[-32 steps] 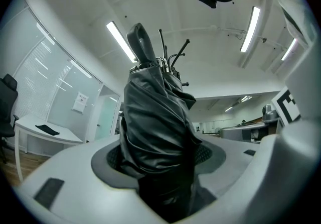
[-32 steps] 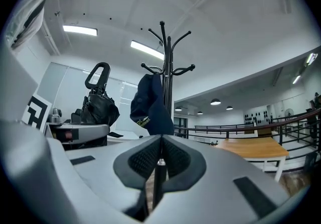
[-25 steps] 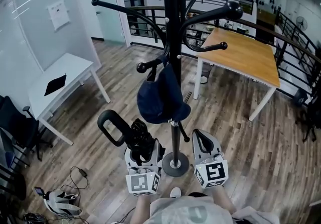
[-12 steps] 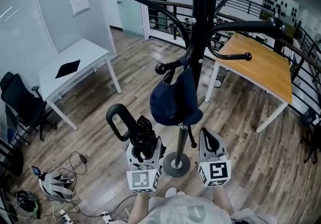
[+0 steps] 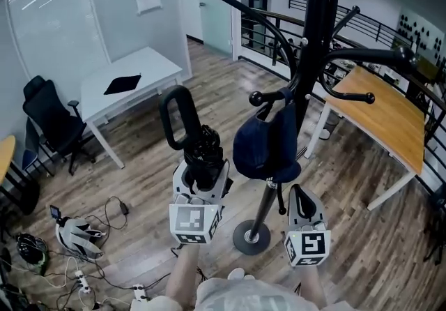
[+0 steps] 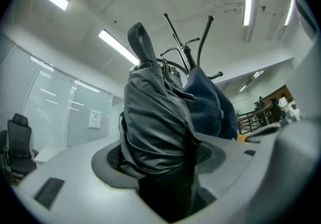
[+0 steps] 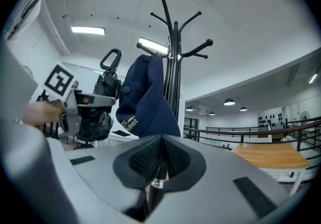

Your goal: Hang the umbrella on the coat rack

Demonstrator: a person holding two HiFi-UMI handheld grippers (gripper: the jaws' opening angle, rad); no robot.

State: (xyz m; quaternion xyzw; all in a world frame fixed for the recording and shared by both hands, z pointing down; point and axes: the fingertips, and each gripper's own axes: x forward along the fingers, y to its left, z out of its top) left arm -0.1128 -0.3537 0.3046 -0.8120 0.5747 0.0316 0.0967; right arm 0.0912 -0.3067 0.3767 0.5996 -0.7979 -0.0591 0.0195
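Observation:
A folded dark grey umbrella (image 5: pixel 204 155) with a black loop handle (image 5: pixel 177 117) stands upright in my left gripper (image 5: pixel 203 171), whose jaws are shut on its bundled canopy (image 6: pixel 156 135). The handle reaches about as high as the lower hooks of the black coat rack (image 5: pixel 311 58), to the left of it. A navy cap (image 5: pixel 267 146) hangs on one lower hook. My right gripper (image 5: pixel 298 199) hovers low beside the rack's pole, jaws together (image 7: pixel 160 153); a thin dark rod with a metal collar shows at their seam, and I cannot tell what it is.
The rack's round base (image 5: pixel 252 236) stands on the wood floor by my feet. A white desk (image 5: pixel 129 78) and office chair (image 5: pixel 50 120) are at the left, a wooden table (image 5: pixel 390 118) at the right. Cables and a headset (image 5: pixel 78 238) lie on the floor.
My left gripper has lifted the umbrella, so its handle now stands level with the cap instead of below it. The right gripper has shifted a little to the right.

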